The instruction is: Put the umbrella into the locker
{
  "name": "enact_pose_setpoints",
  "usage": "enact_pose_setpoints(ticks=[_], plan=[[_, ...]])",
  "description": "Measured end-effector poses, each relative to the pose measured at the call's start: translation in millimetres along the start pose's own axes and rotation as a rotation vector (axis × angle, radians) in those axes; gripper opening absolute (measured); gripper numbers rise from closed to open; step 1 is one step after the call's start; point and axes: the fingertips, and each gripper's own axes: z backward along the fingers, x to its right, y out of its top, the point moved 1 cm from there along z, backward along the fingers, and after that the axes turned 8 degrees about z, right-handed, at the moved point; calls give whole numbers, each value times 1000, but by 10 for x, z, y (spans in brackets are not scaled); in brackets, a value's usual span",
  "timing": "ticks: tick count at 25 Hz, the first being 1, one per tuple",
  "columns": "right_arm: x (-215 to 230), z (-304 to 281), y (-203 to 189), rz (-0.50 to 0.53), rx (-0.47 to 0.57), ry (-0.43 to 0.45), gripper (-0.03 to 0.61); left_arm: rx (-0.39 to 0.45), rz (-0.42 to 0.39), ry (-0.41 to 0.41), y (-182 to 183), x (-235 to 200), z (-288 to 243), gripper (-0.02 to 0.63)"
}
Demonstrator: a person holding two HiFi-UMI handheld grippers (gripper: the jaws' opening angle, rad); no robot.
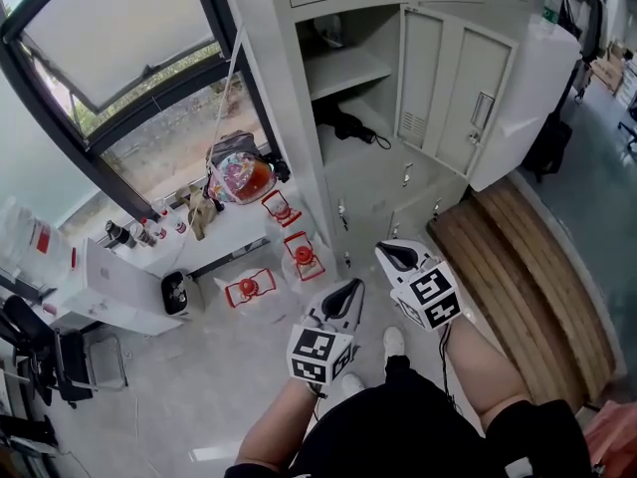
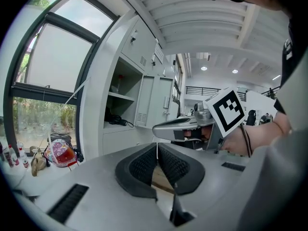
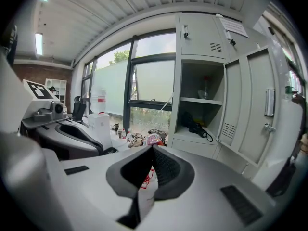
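The black folded umbrella [image 1: 348, 125] lies on the lower shelf of the open grey locker [image 1: 289, 88], its strap hanging over the shelf's front edge; it also shows in the left gripper view as the umbrella [image 2: 114, 120] and in the right gripper view as the umbrella [image 3: 195, 126]. The locker door [image 1: 528, 88] stands swung out to the right. My left gripper [image 1: 350, 289] and right gripper [image 1: 391, 254] hang side by side over the floor, well back from the locker. Both are shut with nothing between the pads: left gripper [image 2: 156, 148], right gripper [image 3: 151, 148].
Left of the locker a low white ledge [image 1: 224, 232] carries small bottles and a colourful bag [image 1: 239, 177]. Water jugs with red caps [image 1: 304, 257] stand on the floor. Wooden boards [image 1: 528, 287] lie at the right. A black chair [image 1: 40, 357] is far left.
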Motion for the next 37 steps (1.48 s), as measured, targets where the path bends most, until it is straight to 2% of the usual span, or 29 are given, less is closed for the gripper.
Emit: enact_pose_setpoints(ticks=[22,37], plan=[[-259,135,62,-21,34,-19,54,-20,-36,-27,-41,46,187,20],[-307,148,144,-13,33,-13,54,-5,-34,-43,2,81,225,20]])
